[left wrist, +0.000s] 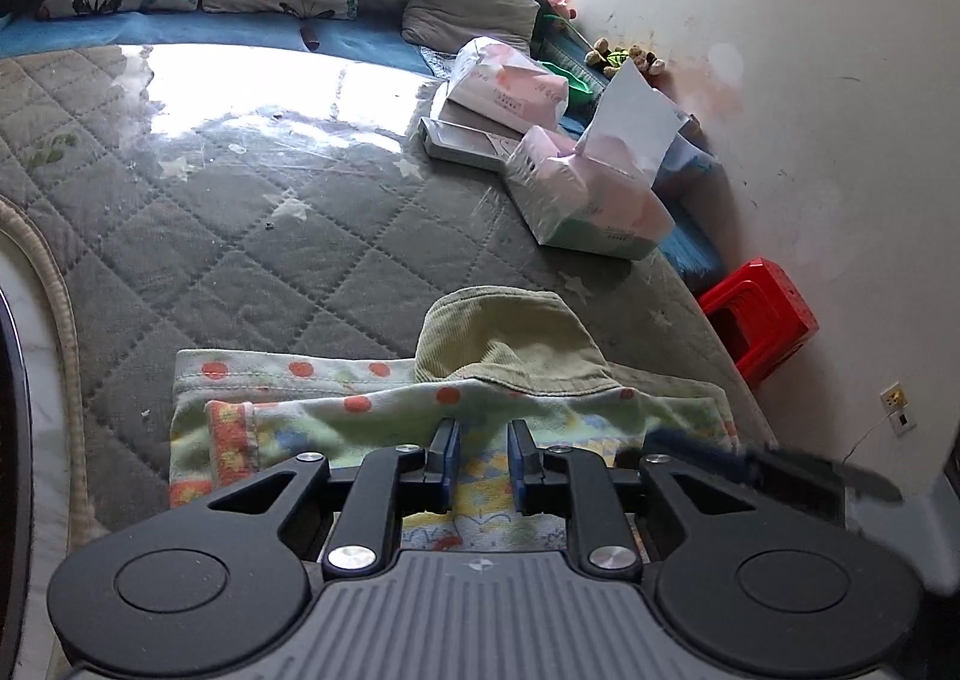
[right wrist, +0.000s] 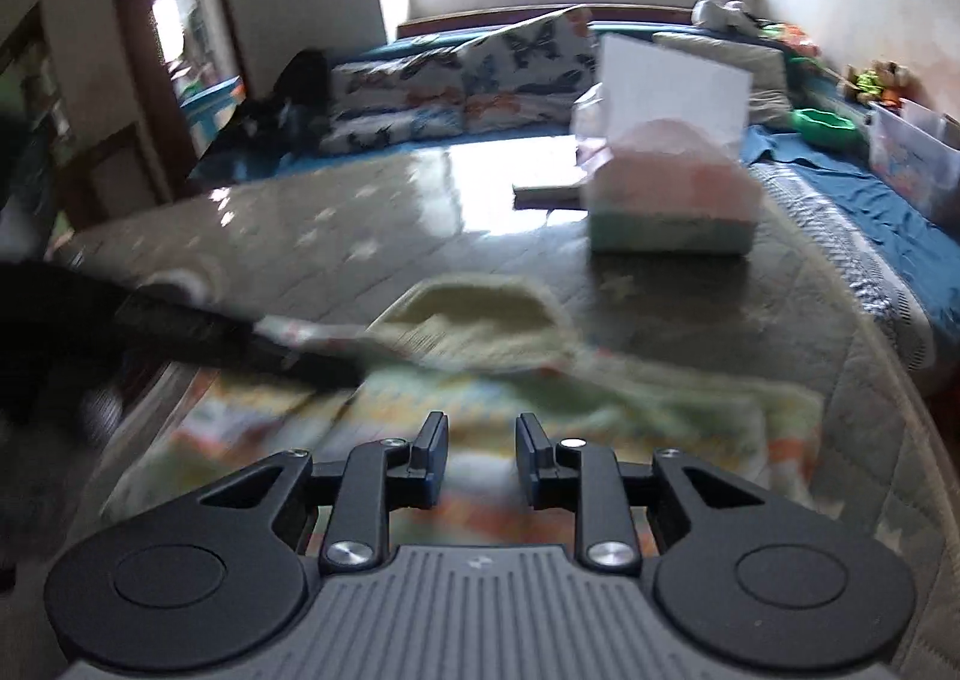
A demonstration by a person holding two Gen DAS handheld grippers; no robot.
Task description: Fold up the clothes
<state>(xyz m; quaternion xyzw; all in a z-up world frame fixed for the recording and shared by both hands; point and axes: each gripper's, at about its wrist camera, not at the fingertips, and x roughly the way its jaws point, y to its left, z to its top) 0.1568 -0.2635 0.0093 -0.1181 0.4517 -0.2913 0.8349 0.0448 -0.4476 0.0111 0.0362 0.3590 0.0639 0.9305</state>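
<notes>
A small hooded garment, pale green with orange dots and a colourful print, lies flattened near the front edge of a grey quilted mat, its olive hood pointing away toward the tissue pack. In the left wrist view the left side of the garment already seems doubled over, with an orange-trimmed cuff lying on top of the body, so some folding shows, though how many folds are in cannot be told. The left claw hovers over the middle of the garment with its fingers apart and nothing between them. The right claw is likewise parted and empty, over the near part of the garment; its view is blurred, so detail there is poor. A dark blurred bar crosses each view, probably the other tool. This fits either a pause between folds or a release after one. Any further fold would call for a claw closing on a free edge, hood or hem, and carrying it across without dragging the layers beneath.
</notes>
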